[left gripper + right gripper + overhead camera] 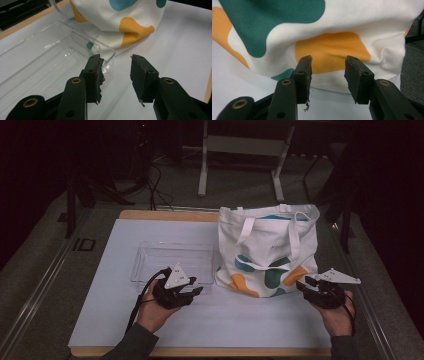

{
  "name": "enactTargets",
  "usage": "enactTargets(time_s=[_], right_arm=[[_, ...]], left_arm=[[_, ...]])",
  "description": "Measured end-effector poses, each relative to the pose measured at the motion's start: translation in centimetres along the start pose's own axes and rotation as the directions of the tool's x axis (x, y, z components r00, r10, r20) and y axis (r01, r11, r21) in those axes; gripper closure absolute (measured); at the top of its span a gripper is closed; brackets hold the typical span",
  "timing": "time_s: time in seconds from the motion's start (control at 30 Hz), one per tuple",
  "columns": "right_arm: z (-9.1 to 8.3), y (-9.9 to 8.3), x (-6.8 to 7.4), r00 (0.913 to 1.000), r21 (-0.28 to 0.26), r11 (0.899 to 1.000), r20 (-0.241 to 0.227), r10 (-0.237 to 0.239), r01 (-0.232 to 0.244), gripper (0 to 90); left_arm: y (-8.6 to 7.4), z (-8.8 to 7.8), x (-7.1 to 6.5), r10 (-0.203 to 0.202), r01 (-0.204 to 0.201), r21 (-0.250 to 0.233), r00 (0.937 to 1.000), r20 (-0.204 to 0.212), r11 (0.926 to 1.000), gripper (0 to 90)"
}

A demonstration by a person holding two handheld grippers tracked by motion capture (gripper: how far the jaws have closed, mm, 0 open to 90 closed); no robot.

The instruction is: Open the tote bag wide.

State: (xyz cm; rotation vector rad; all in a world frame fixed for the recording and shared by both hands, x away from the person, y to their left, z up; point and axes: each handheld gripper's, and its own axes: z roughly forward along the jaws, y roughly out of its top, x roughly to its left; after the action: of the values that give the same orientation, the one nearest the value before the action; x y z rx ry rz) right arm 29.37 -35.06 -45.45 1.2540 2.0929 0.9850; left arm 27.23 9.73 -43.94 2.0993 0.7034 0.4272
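Left to right: clear, hard plastic tray [172, 260], rectangular with rounded corners, lying on the white table sheet [210, 320] with nothing in it; left gripper [196, 289] at the tray's near right corner, black jaws parted with nothing between them; white woven-cloth tote bag [267, 250] with rounded teal and orange patches and long white handles, just right of the tray, its faint print too small to read; right gripper [303, 284] at the bag's near right corner, jaws likewise parted, holding nothing

Bare table [225, 320] lies before tote bag [270, 250] and clear tray [170, 260].
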Motion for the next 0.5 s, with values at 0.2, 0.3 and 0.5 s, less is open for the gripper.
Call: enactTargets(time_s=[0.2,0.3,0.5], right_arm=[[0.2,0.3,-0.4,0.9999,0.000,1.000,0.012,0.007,-0.007,59.0],[0.3,0.5,-0.7,0.9997,-0.007,1.000,0.021,0.012,-0.012,59.7],[0.5,0.8,-1.0,0.9992,-0.014,1.000,0.034,0.021,-0.021,59.7]], left_arm=[[0.9,0.5,0.2,0.003,-0.003,-0.002,1.0000,0.007,1.0000,60.2],[1.3,0.8,0.3,0.012,-0.012,-0.002,0.9999,0.004,0.9999,59.8],[2.1,0.9,0.7,0.015,-0.016,-0.026,0.9998,-0.014,0.9995,59.1]])
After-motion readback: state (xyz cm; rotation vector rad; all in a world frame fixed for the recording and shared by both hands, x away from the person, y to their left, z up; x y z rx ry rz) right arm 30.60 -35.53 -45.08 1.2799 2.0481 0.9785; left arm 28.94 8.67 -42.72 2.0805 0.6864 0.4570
